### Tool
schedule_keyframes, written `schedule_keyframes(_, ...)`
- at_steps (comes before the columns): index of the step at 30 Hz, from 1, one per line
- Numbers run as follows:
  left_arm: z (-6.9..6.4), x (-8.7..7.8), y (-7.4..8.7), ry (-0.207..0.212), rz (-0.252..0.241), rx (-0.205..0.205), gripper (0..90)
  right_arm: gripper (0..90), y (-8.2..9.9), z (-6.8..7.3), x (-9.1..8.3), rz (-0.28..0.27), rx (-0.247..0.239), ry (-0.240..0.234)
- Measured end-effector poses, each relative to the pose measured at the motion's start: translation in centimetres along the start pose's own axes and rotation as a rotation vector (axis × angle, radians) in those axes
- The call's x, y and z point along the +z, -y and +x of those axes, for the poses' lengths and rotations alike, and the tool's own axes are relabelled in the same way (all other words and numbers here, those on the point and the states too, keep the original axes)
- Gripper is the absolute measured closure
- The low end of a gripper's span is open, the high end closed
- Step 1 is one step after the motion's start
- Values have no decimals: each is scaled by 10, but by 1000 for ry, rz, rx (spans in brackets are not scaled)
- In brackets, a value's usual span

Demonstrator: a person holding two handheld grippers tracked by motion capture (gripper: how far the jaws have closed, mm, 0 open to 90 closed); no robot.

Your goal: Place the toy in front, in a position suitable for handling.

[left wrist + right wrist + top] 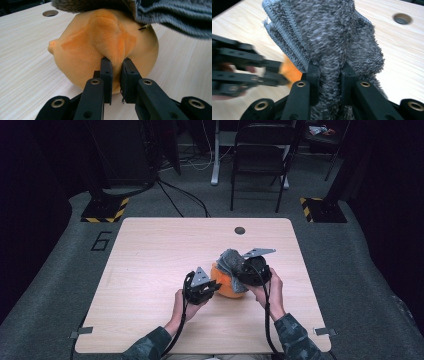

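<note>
1. Grey carpet surrounds a light wooden table [150, 270], and a black chair [260, 150] stands behind it; a small round hole [240, 230] sits near the far edge of the table.

2. An orange plush toy [100, 50] rests on the table, right of the middle and nearer to the person's side, and a grey fuzzy cloth [337, 42] hangs partly over its top.

3. The left gripper [116, 72] has its jaws nearly together, and they pinch a soft fold of the orange plush toy between them. In the high view this gripper [214, 288] meets the toy from the left side.

4. The right gripper [329, 80] is closed tight on a thick bunch of the grey fuzzy cloth, which stands up between its jaws. In the high view it [239, 268] is above the toy on the right side.

5. The step in hand seems to be the separating of the two things: one claw holds the toy down while the other takes the cloth away from it.

6. The next move probably calls for a steady upward pull on the cloth, while the left grip keeps the toy on the table. If the pinch on the plush slips, the toy may rise together with the cloth.
</note>
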State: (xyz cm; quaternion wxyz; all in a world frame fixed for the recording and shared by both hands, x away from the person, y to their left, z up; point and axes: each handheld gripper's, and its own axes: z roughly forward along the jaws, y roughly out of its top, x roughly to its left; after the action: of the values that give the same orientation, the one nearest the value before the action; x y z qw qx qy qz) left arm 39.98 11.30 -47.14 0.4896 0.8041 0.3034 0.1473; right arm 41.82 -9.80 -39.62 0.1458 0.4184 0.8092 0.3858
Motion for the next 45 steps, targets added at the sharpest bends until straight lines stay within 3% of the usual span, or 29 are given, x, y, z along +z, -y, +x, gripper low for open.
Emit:
schedule_keyframes(4,1,2,1,0,7,13,810,739,3,7,9,22,-29,3)
schedule_keyframes(5,1,2,2,4,11,-6,810,740,4,6,12,25,-39,14)
schedule_keyframes(8,3,3,3,8,12,-4,809,740,6,1,14,27,-34,7)
schedule_keyframes(11,5,3,4,6,12,2,807,740,8,-4,14,37,-32,18)
schedule_keyframes(12,5,3,4,7,13,-3,806,740,8,-4,15,42,-9,22)
schedule_keyframes(18,8,3,6,4,22,5,804,739,11,-9,16,55,-10,53)
schedule_keyframes(24,11,4,7,-3,20,-20,804,739,15,-17,18,69,-8,86)
schedule_keyframes(31,16,3,8,-6,24,-33,804,739,24,-34,23,97,49,119)
schedule_keyframes(35,18,4,9,-16,23,-42,804,739,28,-43,27,109,57,142)
schedule_keyframes(42,27,2,12,-23,15,-98,804,738,40,-60,38,172,112,173)
schedule_keyframes(45,30,2,12,-24,19,-89,804,738,39,-62,38,168,108,178)
